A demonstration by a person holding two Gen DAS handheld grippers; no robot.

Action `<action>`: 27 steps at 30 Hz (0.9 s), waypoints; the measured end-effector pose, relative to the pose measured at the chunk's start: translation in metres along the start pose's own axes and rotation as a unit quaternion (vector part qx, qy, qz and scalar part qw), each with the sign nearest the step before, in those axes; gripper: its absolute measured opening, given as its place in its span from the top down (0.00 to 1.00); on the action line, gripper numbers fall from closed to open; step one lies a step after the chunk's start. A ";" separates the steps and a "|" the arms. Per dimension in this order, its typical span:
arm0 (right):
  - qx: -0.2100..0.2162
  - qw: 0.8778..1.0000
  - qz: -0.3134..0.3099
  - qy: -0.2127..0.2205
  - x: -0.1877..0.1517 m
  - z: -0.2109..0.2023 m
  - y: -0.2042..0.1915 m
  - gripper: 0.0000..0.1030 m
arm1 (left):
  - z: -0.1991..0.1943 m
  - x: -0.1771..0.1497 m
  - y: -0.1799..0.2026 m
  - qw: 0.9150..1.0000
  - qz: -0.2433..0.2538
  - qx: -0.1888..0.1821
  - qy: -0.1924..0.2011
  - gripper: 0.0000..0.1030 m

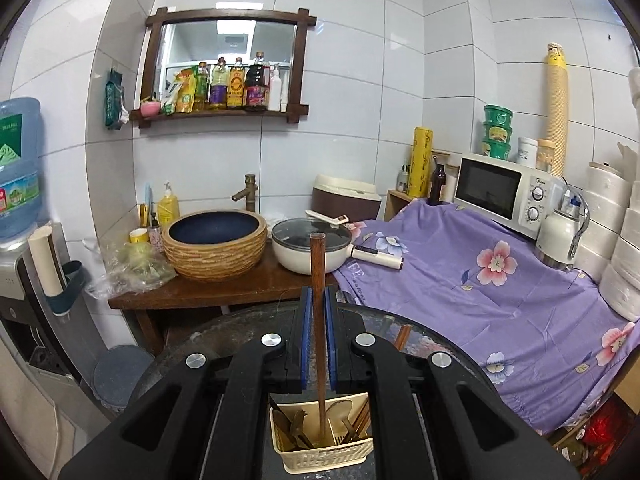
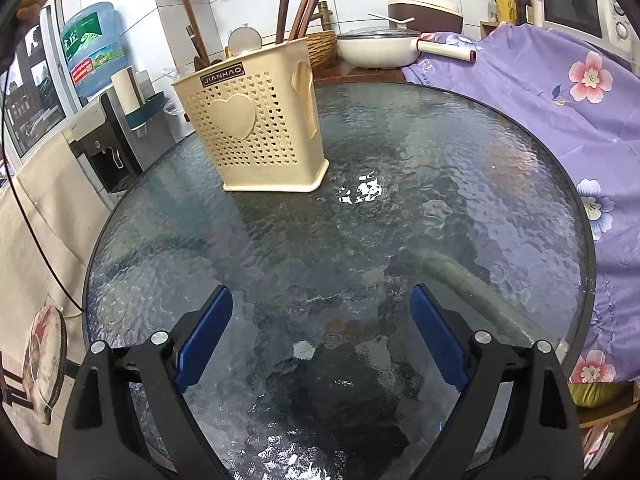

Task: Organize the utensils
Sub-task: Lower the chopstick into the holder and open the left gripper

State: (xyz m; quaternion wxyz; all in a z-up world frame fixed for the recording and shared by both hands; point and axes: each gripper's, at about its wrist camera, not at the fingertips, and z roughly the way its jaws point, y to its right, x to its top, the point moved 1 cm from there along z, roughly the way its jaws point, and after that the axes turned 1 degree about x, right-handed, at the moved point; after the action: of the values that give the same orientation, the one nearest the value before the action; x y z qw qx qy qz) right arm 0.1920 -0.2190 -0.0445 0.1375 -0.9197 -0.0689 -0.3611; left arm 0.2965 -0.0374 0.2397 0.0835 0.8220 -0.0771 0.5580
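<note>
Wooden utensil [image 1: 319, 280] pinched in left gripper [image 1: 319, 300] | lower tip hidden in holder [image 1: 320, 454]

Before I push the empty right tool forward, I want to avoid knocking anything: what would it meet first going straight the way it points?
Probably the bare round textured-glass tabletop: the open right tool angles down at it. The cream perforated plastic utensil holder stands left of that line, though depth is uncertain.

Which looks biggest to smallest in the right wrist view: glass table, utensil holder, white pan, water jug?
1. glass table, fills most of the frame
2. utensil holder
3. white pan and water jug: look alike in size, so not ranked. Both sit farther back, so apparent size misleads.
</note>
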 end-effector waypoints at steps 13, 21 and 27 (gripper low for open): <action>-0.002 1.000 0.008 -0.006 -0.005 0.005 0.000 0.14 | 0.055 -0.073 -0.006 0.997 -0.007 -0.003 -0.070 0.80; -0.012 1.000 0.008 -0.001 -0.006 0.000 0.000 0.14 | 0.032 -0.102 -0.012 0.999 0.000 0.008 -0.052 0.31; -0.026 1.000 0.009 0.000 -0.006 -0.002 0.006 0.13 | 0.011 -0.163 -0.011 0.995 0.016 0.002 -0.100 0.09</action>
State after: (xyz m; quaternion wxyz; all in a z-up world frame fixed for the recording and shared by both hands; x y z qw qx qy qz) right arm 0.1876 -0.2255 -0.0488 0.1166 -0.9237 -0.0511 -0.3613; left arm 0.2494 -0.0236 0.0835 0.0652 0.8726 -0.0972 0.4743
